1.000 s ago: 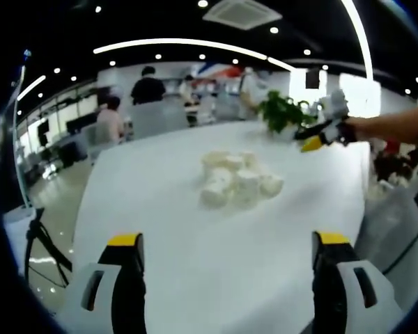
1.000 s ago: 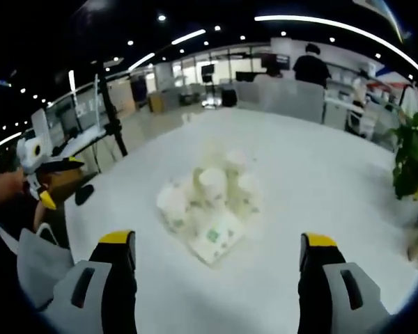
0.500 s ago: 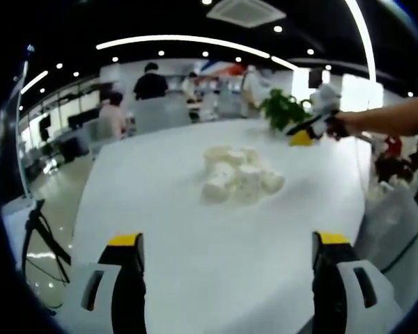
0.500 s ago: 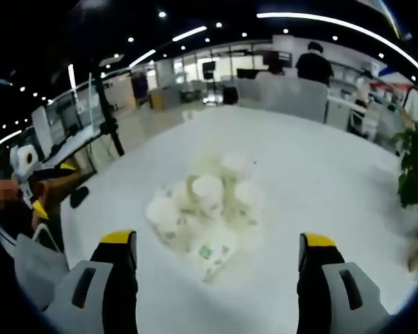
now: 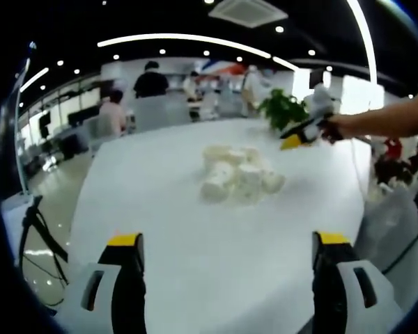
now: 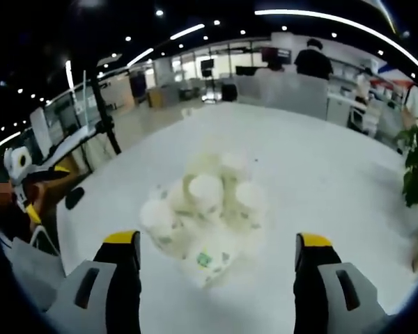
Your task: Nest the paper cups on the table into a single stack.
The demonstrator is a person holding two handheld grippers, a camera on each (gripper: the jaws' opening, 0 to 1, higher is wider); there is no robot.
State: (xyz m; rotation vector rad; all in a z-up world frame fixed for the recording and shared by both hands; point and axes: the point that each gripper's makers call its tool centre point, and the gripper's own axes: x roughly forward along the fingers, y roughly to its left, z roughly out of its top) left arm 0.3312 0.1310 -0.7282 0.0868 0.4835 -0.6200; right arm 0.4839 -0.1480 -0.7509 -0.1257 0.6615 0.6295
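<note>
White paper cups [image 5: 238, 178] sit bunched in a loose cluster near the middle of the wide white desk [image 5: 195, 243], some upright and some tipped over. In the left gripper view the left tongs [image 5: 226, 240] hang over the near desk edge, yellow-tipped jaws spread wide and holding nothing, well short of the cups. At far right a bare forearm [image 5: 390, 120] reaches level over the desk, carrying the right tongs [image 5: 297, 136]. In the right gripper view those tongs [image 6: 216, 240] are likewise wide apart and empty, with the cluster [image 6: 205, 209] lying between and just beyond the jaws.
</note>
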